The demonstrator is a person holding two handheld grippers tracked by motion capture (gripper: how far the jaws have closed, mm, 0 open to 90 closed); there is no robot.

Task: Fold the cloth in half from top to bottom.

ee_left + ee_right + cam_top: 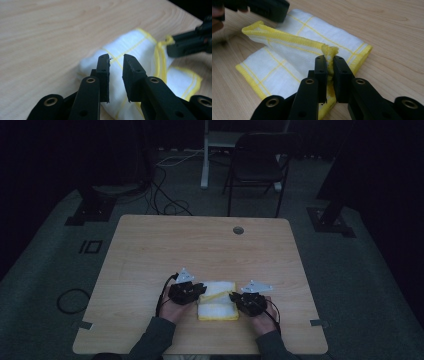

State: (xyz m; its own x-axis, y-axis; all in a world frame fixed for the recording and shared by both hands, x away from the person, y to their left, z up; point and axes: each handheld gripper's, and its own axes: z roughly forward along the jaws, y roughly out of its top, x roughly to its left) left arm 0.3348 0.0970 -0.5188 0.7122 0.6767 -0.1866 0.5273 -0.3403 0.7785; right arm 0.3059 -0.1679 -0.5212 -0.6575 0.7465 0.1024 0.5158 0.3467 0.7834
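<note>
A white cloth (218,300) with yellow lines and a yellow hem lies folded on the wooden table (200,245) near its front edge. My left gripper (202,292) sits at the cloth's left side. In the left gripper view its jaws (116,60) stand apart just over the cloth (132,45), with nothing pinched between the pads. My right gripper (232,296) is at the cloth's right side. Its jaws (329,60) are shut on a bunched bit of the yellow hem, lifting a fold of the cloth (287,57). The left gripper (267,8) appears across the cloth.
A round cable hole (238,230) sits in the table's far right part. Behind the table stand a dark chair (257,165) and a white post (205,155), with cables on the floor. The table's front edge is close to both hands.
</note>
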